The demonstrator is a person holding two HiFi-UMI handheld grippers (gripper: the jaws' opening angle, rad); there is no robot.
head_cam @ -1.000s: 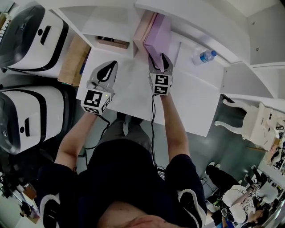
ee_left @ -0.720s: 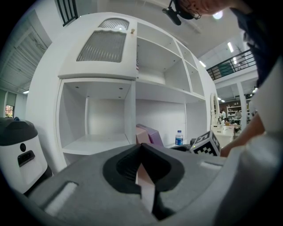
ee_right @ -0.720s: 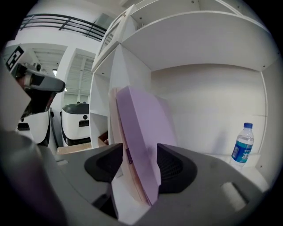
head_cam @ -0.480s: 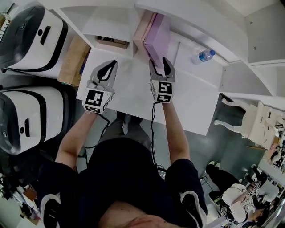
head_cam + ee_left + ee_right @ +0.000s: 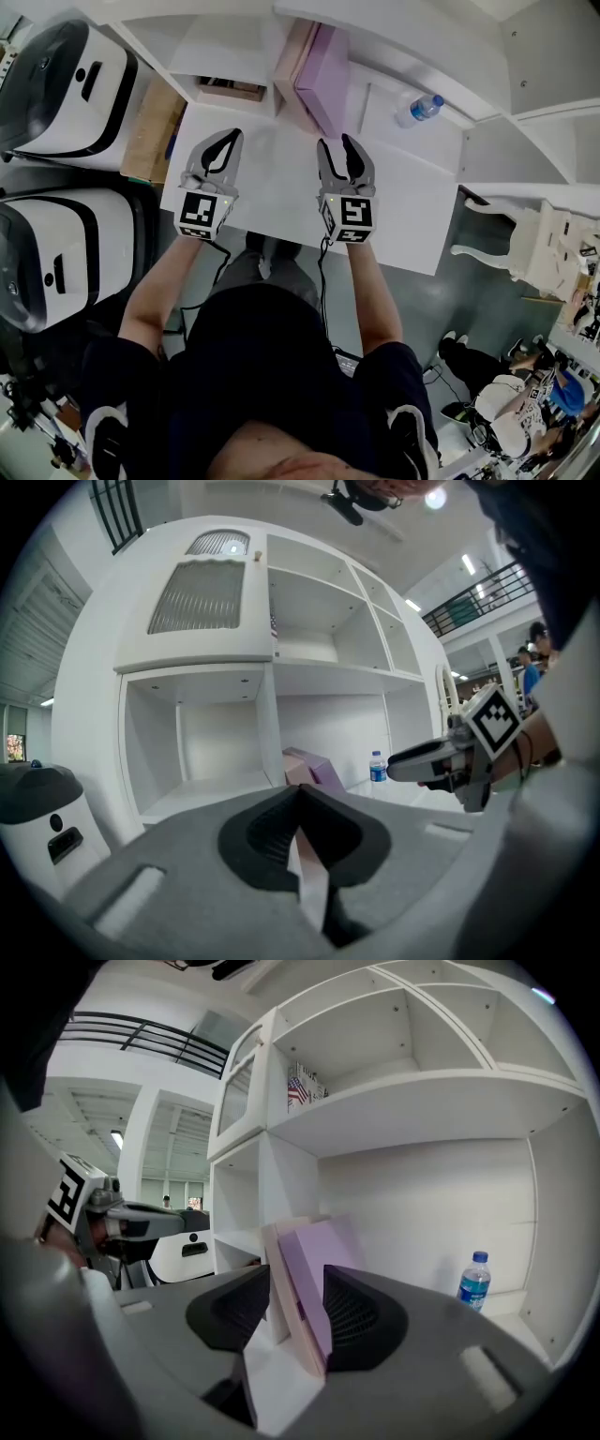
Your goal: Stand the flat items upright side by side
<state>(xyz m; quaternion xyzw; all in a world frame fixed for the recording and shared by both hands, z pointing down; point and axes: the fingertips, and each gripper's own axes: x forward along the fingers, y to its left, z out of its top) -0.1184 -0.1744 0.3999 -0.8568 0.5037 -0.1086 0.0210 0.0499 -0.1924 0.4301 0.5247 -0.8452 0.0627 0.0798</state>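
Two books [image 5: 322, 67] stand upright side by side (pink beside purple). The left tool [image 5: 228, 141] is closed, empty; the right tool [image 5: 337, 143] has jaws apart, just narrowing, gripping nothing.

We'd call this a big lab or test hall, not anybody's home. Sure, the white shelf unit [image 5: 272, 667] and table [image 5: 281, 202] look like living-room stuff. But they're parked on a bare grey floor [image 5: 487, 309] right next to two bulky white-and-black machines [image 5: 66, 84], with a cardboard box [image 5: 150, 127] wedged in between. In the gripper views we get a really high ceiling with strip lights [image 5: 466, 564] and a black mezzanine railing [image 5: 141, 1030], so it's one tall open space. We can also spot other people [image 5: 506, 403] busy off to the side.
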